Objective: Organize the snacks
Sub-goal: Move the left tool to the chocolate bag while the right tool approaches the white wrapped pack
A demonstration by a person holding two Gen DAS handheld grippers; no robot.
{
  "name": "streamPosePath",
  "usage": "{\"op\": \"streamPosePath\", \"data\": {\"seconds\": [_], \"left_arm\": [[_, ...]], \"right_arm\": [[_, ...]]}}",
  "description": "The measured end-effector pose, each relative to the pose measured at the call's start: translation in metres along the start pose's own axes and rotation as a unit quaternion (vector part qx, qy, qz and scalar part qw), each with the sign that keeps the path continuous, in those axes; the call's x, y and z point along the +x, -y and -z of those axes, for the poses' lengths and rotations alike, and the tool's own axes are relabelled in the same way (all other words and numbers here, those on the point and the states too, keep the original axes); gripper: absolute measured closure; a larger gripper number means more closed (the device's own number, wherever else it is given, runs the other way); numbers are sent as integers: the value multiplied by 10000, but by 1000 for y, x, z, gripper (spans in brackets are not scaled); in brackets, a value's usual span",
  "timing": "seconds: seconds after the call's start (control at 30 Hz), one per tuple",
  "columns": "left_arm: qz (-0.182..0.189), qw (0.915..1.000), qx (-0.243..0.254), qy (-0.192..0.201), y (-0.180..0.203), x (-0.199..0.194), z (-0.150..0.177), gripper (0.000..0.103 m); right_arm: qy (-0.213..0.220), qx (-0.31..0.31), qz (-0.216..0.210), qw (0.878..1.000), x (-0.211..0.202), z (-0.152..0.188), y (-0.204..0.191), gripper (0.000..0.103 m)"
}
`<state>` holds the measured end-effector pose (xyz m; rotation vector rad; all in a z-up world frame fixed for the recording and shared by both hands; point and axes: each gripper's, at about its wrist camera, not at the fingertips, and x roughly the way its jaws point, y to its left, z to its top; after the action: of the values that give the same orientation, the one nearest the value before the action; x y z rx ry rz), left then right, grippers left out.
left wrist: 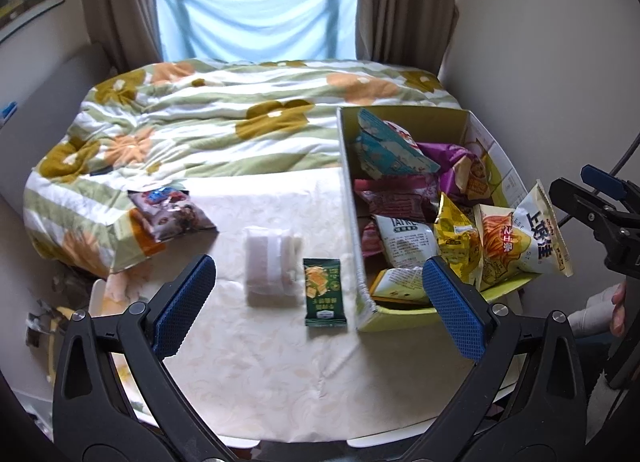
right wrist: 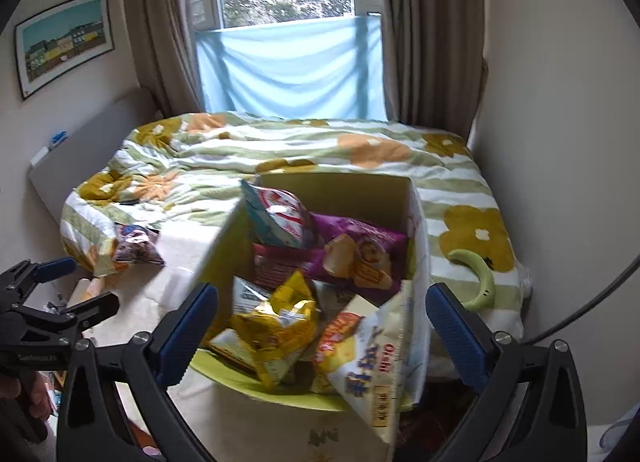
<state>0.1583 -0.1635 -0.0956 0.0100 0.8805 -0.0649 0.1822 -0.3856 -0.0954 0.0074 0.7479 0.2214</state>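
A yellow-green cardboard box (left wrist: pixel 348 198) on the white table holds several snack bags. A white and yellow chip bag (left wrist: pixel 524 238) leans on its near right corner; the same chip bag (right wrist: pixel 372 358) rests at the box's front rim (right wrist: pixel 256 386) in the right wrist view. On the table lie a green packet (left wrist: pixel 322 291), a clear wrapped pack (left wrist: pixel 272 270) and a purple bag (left wrist: pixel 172 214). My left gripper (left wrist: pixel 320 312) hangs open above the table, nothing between its fingers. My right gripper (right wrist: pixel 322 328) stands wide open over the box's front, pads off the bags.
A bed with a flowered quilt (left wrist: pixel 224 118) lies behind the table. A light green curved object (right wrist: pixel 478 278) sits on the quilt right of the box. The right gripper's frame (left wrist: pixel 600 222) shows at the far right, with a hand (left wrist: pixel 618 308) below it. Wall close on the right.
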Motion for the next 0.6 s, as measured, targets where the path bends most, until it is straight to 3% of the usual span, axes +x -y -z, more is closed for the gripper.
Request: {"op": "streamPosePath", "data": {"seconds": [0.3, 0.6], "left_arm": [[-377, 9979, -495, 171, -55, -41, 23, 1], [-501, 9952, -831, 126, -132, -47, 33, 1]], "right_arm": [[190, -380, -606, 9973, -9, -13, -64, 0], [61, -451, -968, 9943, 14, -13, -139, 0]]}}
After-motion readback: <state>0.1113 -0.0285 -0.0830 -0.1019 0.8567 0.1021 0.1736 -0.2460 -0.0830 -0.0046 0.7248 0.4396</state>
